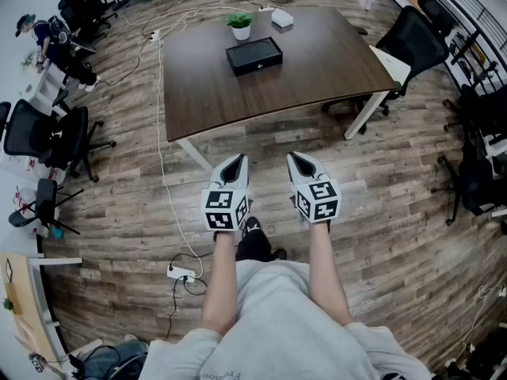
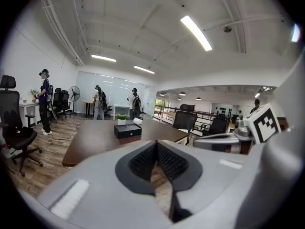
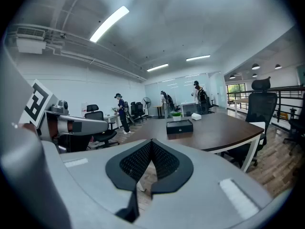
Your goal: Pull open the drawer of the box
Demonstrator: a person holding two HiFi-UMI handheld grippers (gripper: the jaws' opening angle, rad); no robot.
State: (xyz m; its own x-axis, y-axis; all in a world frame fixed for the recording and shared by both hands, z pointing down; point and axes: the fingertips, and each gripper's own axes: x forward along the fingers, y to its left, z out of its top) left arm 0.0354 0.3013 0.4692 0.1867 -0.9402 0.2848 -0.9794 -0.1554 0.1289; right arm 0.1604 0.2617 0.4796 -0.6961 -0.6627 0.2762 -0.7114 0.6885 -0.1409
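A wood-plank office floor (image 1: pixel 396 236) carries a dark brown rectangular worktop (image 1: pixel 317 70) with black office chairs (image 1: pixel 416 42) around it. The flat black box (image 1: pixel 253 55) sits near the worktop's far edge, just beside a small potted plant (image 1: pixel 241 25). The left gripper (image 1: pixel 235 160) and right gripper (image 1: pixel 295 158) hover off the near edge, fingers closed on nothing.

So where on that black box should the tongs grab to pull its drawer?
Likely the small pale knob centred on the black box's front face, which faces the person. Approach level from the table's near edge.
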